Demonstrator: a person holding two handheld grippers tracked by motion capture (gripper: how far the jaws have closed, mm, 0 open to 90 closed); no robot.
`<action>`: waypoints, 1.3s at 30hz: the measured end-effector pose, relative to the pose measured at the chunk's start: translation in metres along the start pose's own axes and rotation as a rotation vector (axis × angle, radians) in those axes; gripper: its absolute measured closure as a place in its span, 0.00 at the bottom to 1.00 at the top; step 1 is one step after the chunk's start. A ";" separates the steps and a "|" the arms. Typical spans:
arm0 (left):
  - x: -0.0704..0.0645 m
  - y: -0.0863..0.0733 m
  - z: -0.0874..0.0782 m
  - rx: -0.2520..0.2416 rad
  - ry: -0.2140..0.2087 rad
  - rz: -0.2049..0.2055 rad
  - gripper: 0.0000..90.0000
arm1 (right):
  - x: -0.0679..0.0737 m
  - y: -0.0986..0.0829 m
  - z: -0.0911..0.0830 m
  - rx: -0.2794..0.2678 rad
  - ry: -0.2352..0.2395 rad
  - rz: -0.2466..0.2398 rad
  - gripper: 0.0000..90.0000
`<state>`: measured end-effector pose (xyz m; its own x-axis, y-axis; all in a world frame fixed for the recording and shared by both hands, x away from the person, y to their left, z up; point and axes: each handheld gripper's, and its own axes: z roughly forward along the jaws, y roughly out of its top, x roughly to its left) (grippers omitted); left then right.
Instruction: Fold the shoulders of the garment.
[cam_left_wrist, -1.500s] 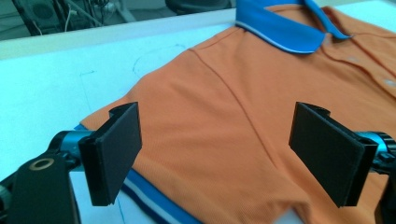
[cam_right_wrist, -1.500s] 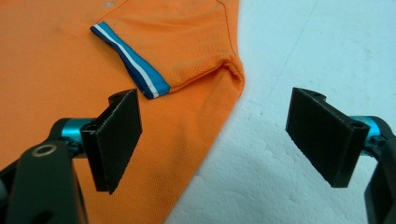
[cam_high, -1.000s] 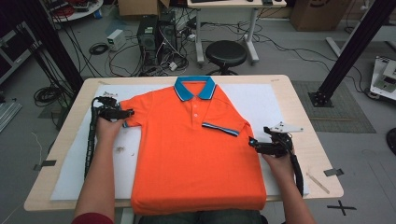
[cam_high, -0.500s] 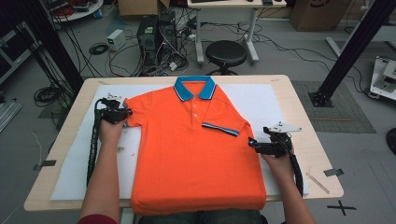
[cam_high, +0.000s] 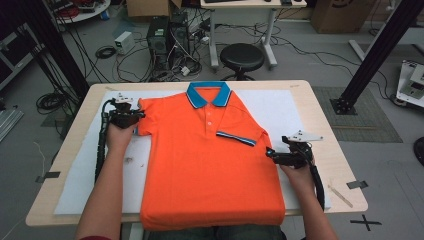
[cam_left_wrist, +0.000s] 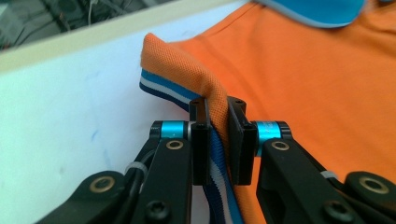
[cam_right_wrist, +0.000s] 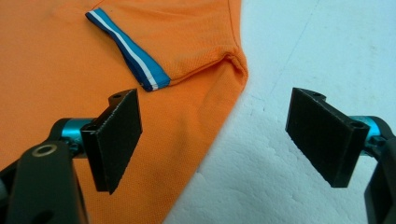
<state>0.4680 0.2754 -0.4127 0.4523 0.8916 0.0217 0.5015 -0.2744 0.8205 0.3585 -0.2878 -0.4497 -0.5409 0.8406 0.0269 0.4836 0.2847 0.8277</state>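
An orange polo shirt (cam_high: 210, 165) with a blue collar (cam_high: 208, 95) lies face up on a white sheet (cam_high: 280, 110). Its right sleeve is folded inward, with the striped cuff (cam_high: 236, 138) lying on the chest. My left gripper (cam_high: 139, 115) is shut on the other sleeve's striped cuff (cam_left_wrist: 163, 88) at the shirt's upper left corner, and that sleeve is lifted and bunched between the jaws (cam_left_wrist: 215, 140). My right gripper (cam_high: 270, 154) is open at the shirt's right edge, with the jaws straddling the side seam (cam_right_wrist: 224, 116) and nothing gripped.
The wooden table (cam_high: 325, 120) carries the white sheet under the shirt. A stool (cam_high: 242, 56), cables and computer cases stand beyond the far edge. Tape pieces (cam_high: 358, 184) and a stick lie at the table's right front.
My left gripper has moved slightly up and right with the sleeve cuff, carrying it toward the shirt's shoulder. The right gripper has stayed in place.
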 end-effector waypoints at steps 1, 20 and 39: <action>-0.004 0.003 -0.002 -0.012 -0.011 0.015 0.90 | 0.000 0.000 0.000 0.000 0.001 -0.001 0.21; -0.093 0.026 0.007 -0.034 -0.227 0.198 0.78 | -0.001 0.000 0.001 0.012 0.001 0.005 0.21; -0.120 0.000 0.054 0.113 -0.276 0.192 0.64 | 0.000 0.000 0.001 0.011 -0.002 -0.001 0.21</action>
<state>0.4535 0.1489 -0.4458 0.7209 0.6931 0.0020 0.4590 -0.4796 0.7479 0.3595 -0.2872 -0.4500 -0.5400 0.8413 0.0250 0.4910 0.2907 0.8212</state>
